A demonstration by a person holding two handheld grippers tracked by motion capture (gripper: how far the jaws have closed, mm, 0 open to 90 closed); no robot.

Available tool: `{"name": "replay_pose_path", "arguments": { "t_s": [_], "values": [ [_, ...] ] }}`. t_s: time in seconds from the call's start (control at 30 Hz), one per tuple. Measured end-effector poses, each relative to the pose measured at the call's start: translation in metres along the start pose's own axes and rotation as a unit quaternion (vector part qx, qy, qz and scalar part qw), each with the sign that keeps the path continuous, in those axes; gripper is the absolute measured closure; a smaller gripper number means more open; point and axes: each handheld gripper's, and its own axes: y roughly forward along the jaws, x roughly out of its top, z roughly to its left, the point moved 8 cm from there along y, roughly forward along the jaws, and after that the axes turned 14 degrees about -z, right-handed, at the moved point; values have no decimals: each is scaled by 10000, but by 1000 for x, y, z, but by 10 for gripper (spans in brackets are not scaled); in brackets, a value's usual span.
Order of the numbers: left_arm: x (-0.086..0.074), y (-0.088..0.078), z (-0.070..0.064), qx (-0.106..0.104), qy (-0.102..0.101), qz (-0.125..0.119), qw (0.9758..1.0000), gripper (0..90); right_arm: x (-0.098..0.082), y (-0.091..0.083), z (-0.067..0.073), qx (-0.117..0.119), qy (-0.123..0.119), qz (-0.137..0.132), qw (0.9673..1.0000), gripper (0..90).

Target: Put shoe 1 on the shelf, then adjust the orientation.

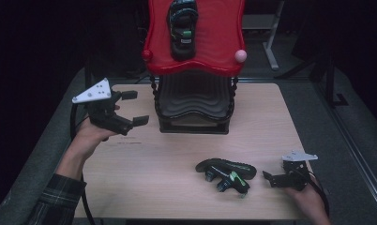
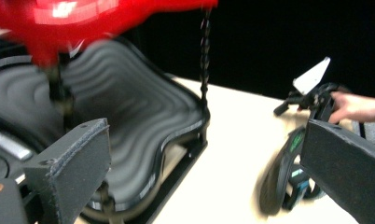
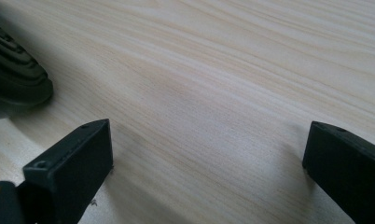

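High view overhead, facing forward; claw views low, close; all share table (image 1: 186, 154).

You have a black sandal with green and teal strap accents (image 1: 226, 173) lying on the pale wooden surface (image 1: 177, 187), near the front edge and right of centre. It rests on its side, its dark ribbed sole turned toward the far side and its straps facing you. In the left gripper view it shows on edge (image 2: 283, 172), sole curved and blurred. The matching black sandal with a green strap tab (image 1: 183, 28) lies flat on the glossy red top tier of the shoe rack (image 1: 214, 51), at the far centre, pointing away from you.
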Motion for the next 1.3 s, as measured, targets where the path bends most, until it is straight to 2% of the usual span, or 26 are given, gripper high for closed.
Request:
{"name": "replay_pose_path", "arguments": {
  "t_s": [0.2, 0.37, 0.47, 0.67, 0.77, 0.97, 1.1, 1.2, 1.3],
  "values": [
    [-46, -8, -7, 109, -117, 261, 9995, 12, 0, 1, 0, -22, -8, -5, 10000, 11],
    [-82, -13, -13, 244, -114, 496, 9984, 12, 1, 2, -1, -23, -16, -6, 10000, 11],
    [-103, -17, -16, 352, -126, 667, 9971, 12, 1, 2, -1, -22, -17, -6, 10000, 11],
    [-145, -22, -22, 432, -261, 963, 9941, 12, 1, 2, -1, -21, -18, -6, 10000, 11],
    [-163, -24, -23, 455, -273, 1268, 9905, 12, 1, 2, -1, -21, -16, -6, 10000, 11],
    [-188, -26, -22, 535, -404, 1587, 9850, 12, 0, 1, 0, -15, -8, 27, 10000, 11],
    [-201, -27, -21, 594, -348, 1842, 9805, 12, 1, -1, 2, 41, 26, 128, 9999, 12],
    [-209, -27, -21, 595, -428, 1908, 9789, 12, 3, -3, 4, 98, 81, 111, 9999, 12],
    [-215, -27, -21, 593, -439, 2018, 9766, 12, 6, -6, 6, 184, 110, 71, 9997, 60]
  ]
}}
